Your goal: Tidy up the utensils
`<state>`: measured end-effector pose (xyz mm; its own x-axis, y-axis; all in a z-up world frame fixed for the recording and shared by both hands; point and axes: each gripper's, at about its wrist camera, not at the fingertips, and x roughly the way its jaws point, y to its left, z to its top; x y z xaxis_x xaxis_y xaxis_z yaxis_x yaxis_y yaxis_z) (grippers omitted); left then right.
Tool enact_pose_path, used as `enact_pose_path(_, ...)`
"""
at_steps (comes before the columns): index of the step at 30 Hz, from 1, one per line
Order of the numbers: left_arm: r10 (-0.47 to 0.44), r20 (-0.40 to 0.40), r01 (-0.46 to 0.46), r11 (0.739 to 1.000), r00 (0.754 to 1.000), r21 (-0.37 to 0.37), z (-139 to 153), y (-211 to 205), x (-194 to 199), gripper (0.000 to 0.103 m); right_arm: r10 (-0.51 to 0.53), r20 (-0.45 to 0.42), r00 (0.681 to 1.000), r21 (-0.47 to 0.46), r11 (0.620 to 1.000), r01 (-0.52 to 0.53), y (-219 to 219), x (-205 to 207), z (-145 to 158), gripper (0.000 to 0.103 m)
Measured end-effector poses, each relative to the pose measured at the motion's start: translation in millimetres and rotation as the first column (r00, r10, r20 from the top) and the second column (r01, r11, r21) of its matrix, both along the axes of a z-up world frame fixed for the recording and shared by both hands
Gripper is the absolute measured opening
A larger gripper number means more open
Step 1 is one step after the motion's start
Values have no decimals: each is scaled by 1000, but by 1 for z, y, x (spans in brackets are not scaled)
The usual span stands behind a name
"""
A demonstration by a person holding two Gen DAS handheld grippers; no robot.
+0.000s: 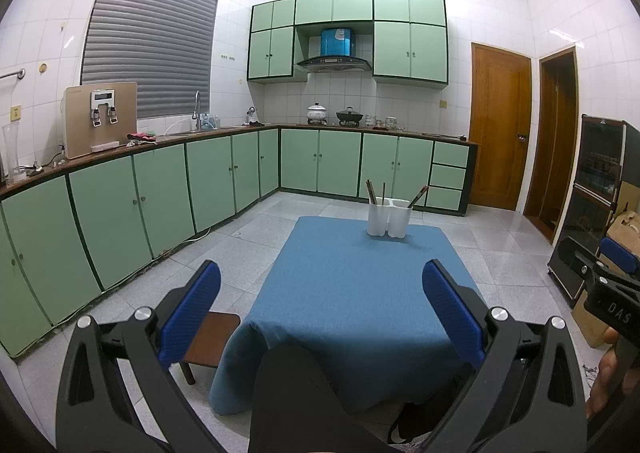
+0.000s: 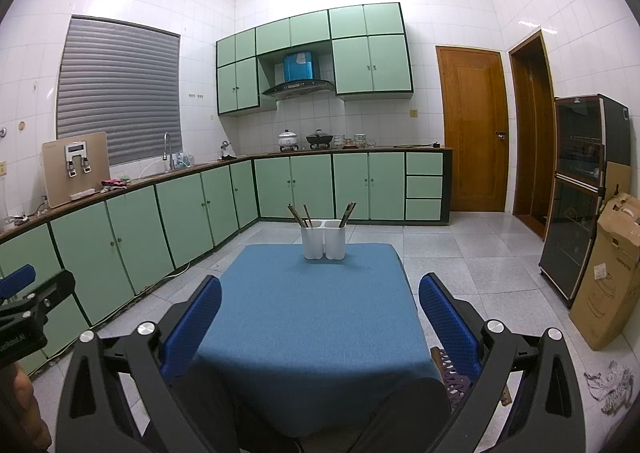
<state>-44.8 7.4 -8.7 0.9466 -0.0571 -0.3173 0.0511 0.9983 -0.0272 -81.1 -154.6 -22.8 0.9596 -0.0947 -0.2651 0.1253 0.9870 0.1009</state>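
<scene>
A low table draped in a blue cloth (image 1: pixel 352 293) is sitting in the middle of a tiled kitchen floor, and everything here is placed against it. To its left, a small brown wooden stool (image 1: pixel 212 339) is standing just beside the near corner, partly under the hanging cloth. The left gripper (image 1: pixel 320 309) is hovering over the near half of the table with its blue-padded fingers (image 1: pixel 192 305) spread wide apart — nothing is between them. At the far edge of the table, a white two-compartment plastic utensil holder (image 2: pixel 323 239) is standing upright on the cloth. Brown wooden chopsticks (image 2: pixel 298 215) are leaning in its left compartment, and another pair (image 2: pixel 347 213) is leaning out of its right compartment. The right gripper (image 2: pixel 320 317) is likewise hanging above the near part of the table, jaws fully open and gripping nothing — well apart from the holder. To the right of the table, a tall dark glass-fronted cabinet (image 2: pixel 580 197) is standing against the wall, with a brown cardboard box (image 2: pixel 608 273) beside it.
</scene>
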Motion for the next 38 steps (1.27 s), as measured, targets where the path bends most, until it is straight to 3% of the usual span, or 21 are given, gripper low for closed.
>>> enact_pose_path(38,12,16,-12,1000,1000,6,1,-4,-6,98,4,-1,1000,1,1000,-4,-3,-1,0,97)
